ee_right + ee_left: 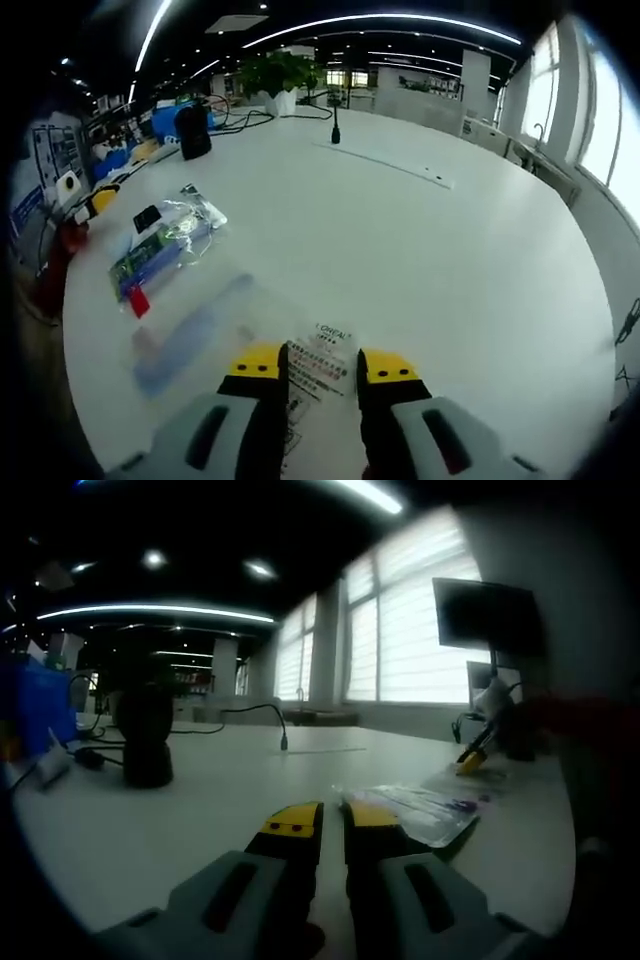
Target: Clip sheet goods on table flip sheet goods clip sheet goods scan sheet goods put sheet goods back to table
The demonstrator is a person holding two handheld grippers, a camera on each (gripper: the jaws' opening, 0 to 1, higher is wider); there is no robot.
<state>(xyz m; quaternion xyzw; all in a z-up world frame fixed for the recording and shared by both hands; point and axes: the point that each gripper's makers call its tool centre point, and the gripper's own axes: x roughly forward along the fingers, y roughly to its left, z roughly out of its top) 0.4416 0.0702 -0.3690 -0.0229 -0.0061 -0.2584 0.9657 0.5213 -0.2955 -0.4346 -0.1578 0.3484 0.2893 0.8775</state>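
- Left gripper (pixel 333 825): bottom centre of the left gripper view; yellow-tipped jaws nearly pressed together, a thin gap between them, nothing held.
- Right gripper (pixel 322 372): bottom centre of the right gripper view; jaws spread, a printed sheet pack (pixel 318 368) lying between the tips. Whether they pinch it I cannot tell.
- Printed sheet pack: flat, pale, rows of red and black print, lying on the white table (pixel 430 260).
- Clear packet (pixel 420 810): just right of the left gripper's tips; glossy, transparent, crinkled, flat on the table.
- Second clear packet (pixel 160 245): left of frame in the right gripper view, with green and black contents and a red tag.
- Risk: thin, slick film flush with the tabletop; the jaws could skid over it or push it along rather than grip.
- Risk: a shallow corner grip may let the sheet droop or slip during the flip.
- Black scanner stand (pixel 145 735): left of frame.
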